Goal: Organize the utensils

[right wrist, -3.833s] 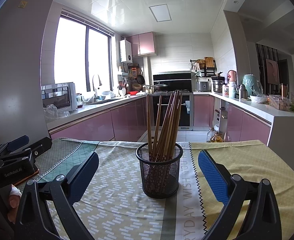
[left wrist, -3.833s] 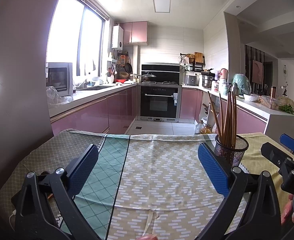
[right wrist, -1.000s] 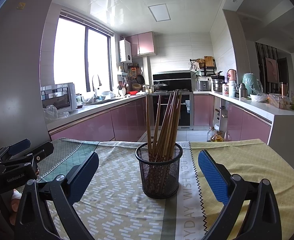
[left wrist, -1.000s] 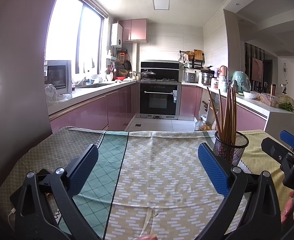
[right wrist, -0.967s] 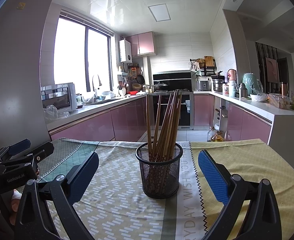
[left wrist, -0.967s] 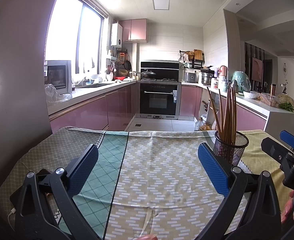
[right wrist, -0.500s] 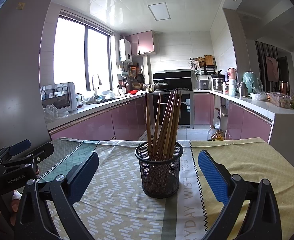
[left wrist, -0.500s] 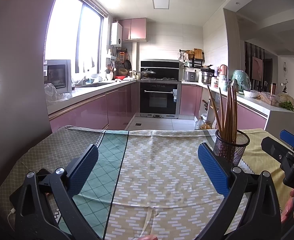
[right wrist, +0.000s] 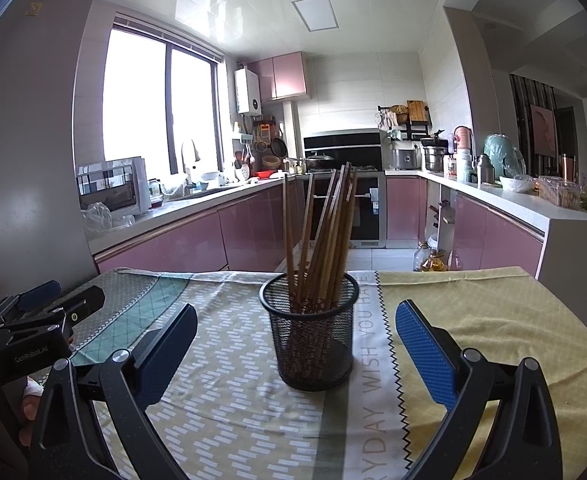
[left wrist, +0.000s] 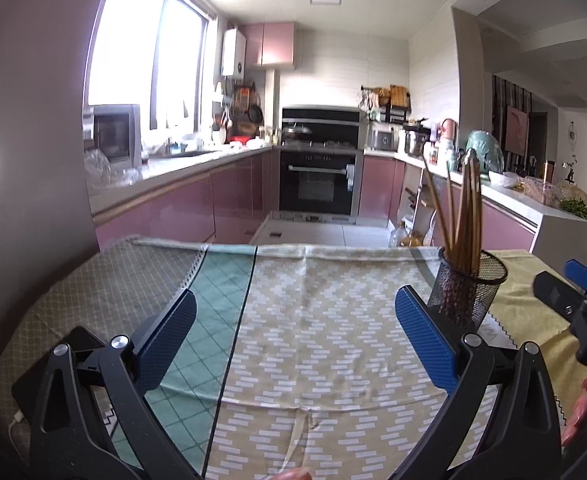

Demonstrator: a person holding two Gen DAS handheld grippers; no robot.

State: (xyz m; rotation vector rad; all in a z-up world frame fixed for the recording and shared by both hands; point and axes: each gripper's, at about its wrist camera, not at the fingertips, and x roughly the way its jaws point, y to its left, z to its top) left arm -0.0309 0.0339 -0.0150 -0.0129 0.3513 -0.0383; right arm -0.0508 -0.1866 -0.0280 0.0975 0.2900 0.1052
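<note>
Little has moved since the earlier frames: both tongs hang in nearly the same places, and the left wrist view has only drifted a touch, so the mesh holder (right wrist: 309, 330) sits slightly lower and farther right there than before. That black wire holder stands upright on the table (right wrist: 493, 312), packed with brown wooden chopsticks (right wrist: 325, 236) that fan out above its rim.

From the right wrist view the holder stands straight ahead, centred between the two blue pads and a little beyond their tips, touching neither. The right tongs (right wrist: 295, 354) are spread wide and hold nothing. The left wrist view shows the same holder (left wrist: 467, 286) off to its right, partly behind the right-hand pad, with the chopsticks (left wrist: 463, 216) leaning over it. The left tongs (left wrist: 295, 338) are also spread wide and empty, facing bare cloth.

Each view catches the other tool: the right wrist view shows the left tongs at its left edge, and the left wrist view shows the right tongs (left wrist: 573, 292) at its right edge, with fingertips of the right hand (left wrist: 585, 412) below.

A patchwork tablecloth (left wrist: 313, 320) covers the table: teal diamonds, beige zigzag bricks, yellow check, and a white strip of lettering seen only from the right. Only the left view shows a dark phone (left wrist: 53, 364) with a white cable at the cloth's near left corner. Beyond lies a kitchen with pink cabinets (right wrist: 181, 240), a black oven (left wrist: 319, 184) and a bright window (right wrist: 161, 108).
</note>
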